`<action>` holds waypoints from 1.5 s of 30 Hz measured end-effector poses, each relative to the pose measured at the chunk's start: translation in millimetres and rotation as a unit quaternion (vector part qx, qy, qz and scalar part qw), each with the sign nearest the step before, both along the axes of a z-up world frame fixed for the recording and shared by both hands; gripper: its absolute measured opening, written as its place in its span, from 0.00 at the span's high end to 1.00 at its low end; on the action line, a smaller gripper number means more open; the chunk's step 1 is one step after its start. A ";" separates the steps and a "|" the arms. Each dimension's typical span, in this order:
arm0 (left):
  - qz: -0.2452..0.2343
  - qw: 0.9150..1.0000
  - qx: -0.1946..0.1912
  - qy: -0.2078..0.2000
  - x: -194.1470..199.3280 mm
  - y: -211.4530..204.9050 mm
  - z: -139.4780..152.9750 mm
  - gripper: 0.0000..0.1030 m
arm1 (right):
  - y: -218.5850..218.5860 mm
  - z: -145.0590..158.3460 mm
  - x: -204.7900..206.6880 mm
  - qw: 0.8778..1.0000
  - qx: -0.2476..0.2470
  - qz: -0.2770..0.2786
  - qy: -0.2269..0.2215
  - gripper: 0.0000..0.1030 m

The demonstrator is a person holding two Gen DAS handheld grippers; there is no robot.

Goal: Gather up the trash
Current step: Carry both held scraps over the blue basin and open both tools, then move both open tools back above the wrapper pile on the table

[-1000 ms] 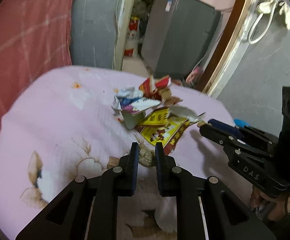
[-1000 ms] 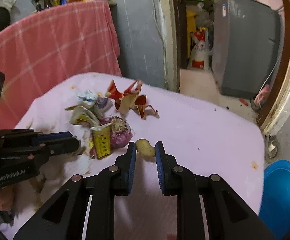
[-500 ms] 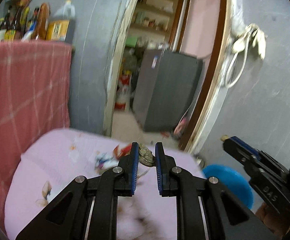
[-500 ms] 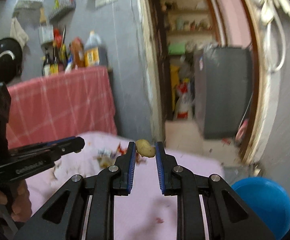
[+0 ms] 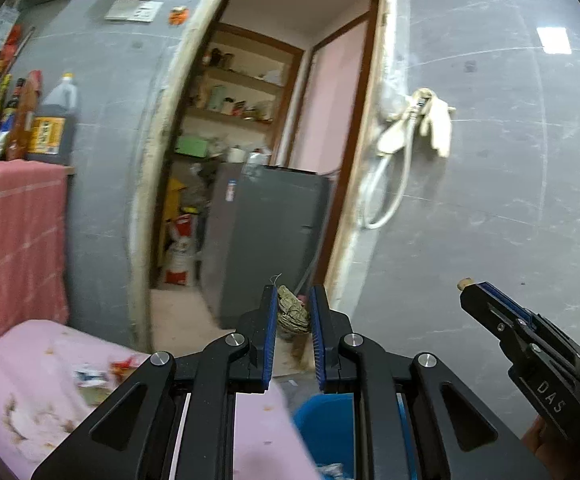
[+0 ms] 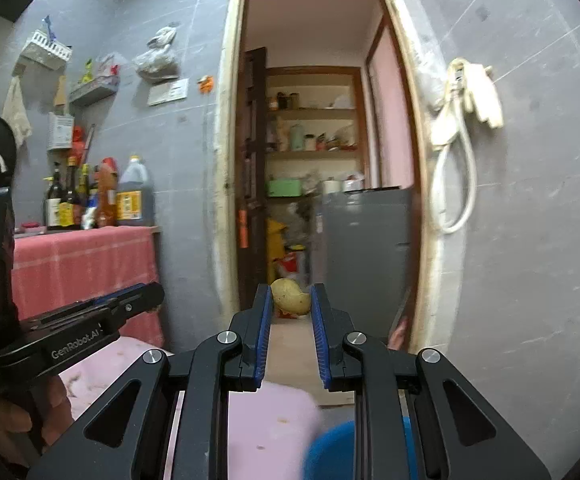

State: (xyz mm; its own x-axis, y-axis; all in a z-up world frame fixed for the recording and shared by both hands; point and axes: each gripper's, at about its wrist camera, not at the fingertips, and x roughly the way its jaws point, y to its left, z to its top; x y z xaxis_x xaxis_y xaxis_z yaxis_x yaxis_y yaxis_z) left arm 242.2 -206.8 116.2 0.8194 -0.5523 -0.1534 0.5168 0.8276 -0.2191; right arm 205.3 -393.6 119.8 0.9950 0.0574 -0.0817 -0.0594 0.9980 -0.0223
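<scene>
Both grippers, left gripper (image 5: 293, 312) and right gripper (image 6: 290, 305), lifted; trash pile now below.

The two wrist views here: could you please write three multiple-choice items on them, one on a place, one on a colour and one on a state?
1. Where does the blue bin sit?
A. on the pink cloth
B. low down, just past the edge of the pink cloth
C. on the shelf with the bottles

2. What colour is the scrap in the right gripper?
A. pale yellow
B. bright red
C. dark blue

3. What state is the left gripper in?
A. wide open and empty
B. lying flat on the cloth
C. shut on a greyish crumpled wad

Answers: 1 B, the bin shows below the cloth's edge in both views. 2 A, the piece between the blue pads is pale yellow. 3 C, the wad sits clamped between both pads, lifted off the cloth.
</scene>
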 end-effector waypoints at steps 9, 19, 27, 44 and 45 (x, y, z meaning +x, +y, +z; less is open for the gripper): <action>-0.053 0.998 0.013 0.026 -12.2 -71.5 -18.9 0.87 | -53.1 -12.8 -26.7 0.998 -0.011 -0.066 0.011 0.83; -0.071 0.991 0.076 0.088 -3.6 -124.2 -53.9 0.87 | -96.2 -53.3 -24.4 0.992 0.018 -0.100 0.080 0.82; -0.077 0.981 0.112 0.138 4.7 -140.4 -89.1 0.87 | -113.2 -82.4 -13.1 0.984 0.050 -0.099 0.138 0.82; -0.102 0.966 0.108 0.213 26.2 -136.3 -110.1 0.77 | -124.2 -96.7 1.4 0.972 0.080 -0.110 0.190 0.73; -0.097 0.967 0.105 0.209 25.8 -131.9 -107.2 0.74 | -122.0 -95.0 1.1 0.973 0.079 -0.110 0.188 0.73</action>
State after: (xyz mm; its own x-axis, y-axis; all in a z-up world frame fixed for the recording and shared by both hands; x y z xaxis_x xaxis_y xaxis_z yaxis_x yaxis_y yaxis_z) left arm 268.0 -338.7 9.0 0.5461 -0.6099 -0.5742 0.5696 0.7730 -0.2794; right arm 206.4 -515.6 24.8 0.8858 -0.1122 -0.4502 0.1821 0.9765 0.1150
